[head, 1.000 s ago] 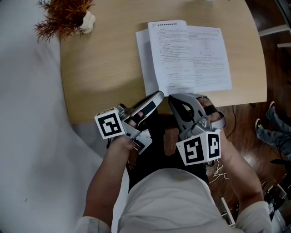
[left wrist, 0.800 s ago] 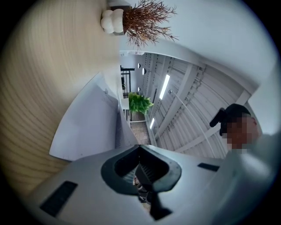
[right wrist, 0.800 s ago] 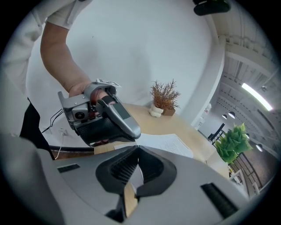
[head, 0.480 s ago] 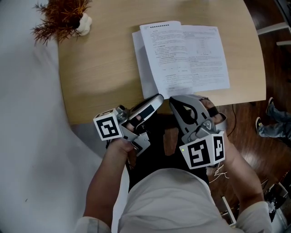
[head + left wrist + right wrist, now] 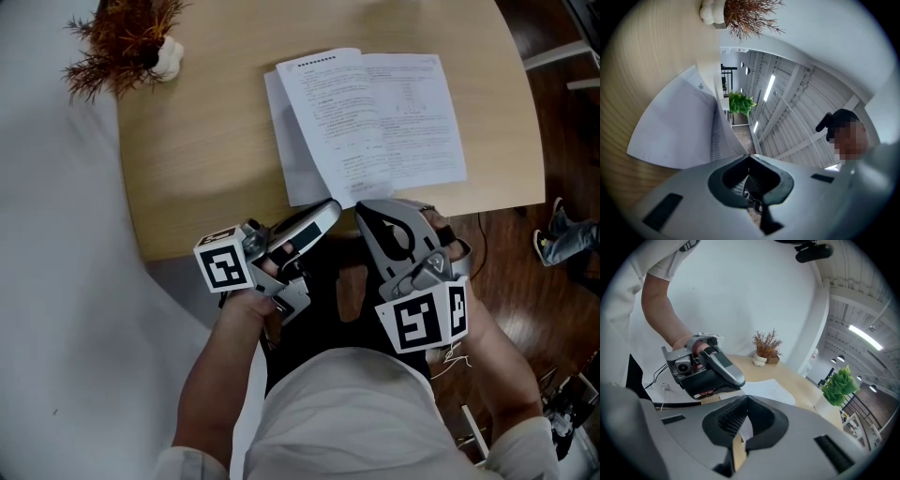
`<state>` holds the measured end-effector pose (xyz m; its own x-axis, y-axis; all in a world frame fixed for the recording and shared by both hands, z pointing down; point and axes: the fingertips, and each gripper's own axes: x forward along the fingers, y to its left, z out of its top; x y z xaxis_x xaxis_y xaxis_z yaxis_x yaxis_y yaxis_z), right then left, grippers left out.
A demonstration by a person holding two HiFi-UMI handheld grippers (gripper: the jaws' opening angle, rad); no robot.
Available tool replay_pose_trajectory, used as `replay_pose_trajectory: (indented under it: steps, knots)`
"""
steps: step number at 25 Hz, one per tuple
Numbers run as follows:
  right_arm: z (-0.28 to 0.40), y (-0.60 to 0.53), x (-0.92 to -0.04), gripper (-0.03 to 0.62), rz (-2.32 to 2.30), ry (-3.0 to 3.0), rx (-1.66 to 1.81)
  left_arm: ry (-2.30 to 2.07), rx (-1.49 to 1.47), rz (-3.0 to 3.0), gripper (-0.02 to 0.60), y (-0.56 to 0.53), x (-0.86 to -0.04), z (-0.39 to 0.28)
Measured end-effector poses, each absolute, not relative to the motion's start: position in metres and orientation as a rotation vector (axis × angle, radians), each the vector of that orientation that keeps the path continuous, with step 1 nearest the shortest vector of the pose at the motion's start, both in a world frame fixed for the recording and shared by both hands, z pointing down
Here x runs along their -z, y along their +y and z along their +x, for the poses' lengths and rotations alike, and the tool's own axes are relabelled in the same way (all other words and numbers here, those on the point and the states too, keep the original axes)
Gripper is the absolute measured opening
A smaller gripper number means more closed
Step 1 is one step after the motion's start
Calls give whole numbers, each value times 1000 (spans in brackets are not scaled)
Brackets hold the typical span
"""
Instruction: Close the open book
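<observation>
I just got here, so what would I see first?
An open book lies on the wooden table, one page curling up. Just below it, a person holds the left gripper and right gripper, jaws closed, at the table's near edge. A dried plant sits at the far left corner.

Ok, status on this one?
Left gripper shut, right gripper shut, both empty-looking at near edge of table. Book open. Nothing blocking.

We find a broad bare stretch of the light wooden counter open for passage left of the open white printed book, with only the dried reddish-brown plant in its white pot standing at the far left corner.
</observation>
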<state>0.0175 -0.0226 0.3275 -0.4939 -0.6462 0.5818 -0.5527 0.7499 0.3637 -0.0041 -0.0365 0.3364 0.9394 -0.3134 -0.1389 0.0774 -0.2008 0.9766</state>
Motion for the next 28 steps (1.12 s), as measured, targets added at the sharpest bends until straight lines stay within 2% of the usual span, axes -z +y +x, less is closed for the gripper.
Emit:
replay_pose_trajectory:
  steps: [11, 28]
  knots:
    - [44, -22, -327, 3, 992, -2229, 50, -173, 384, 1737, -2, -37, -335, -1]
    - [88, -31, -315, 3, 1207, -2205, -80, -341, 205, 2048, -2, -29, -322, 14]
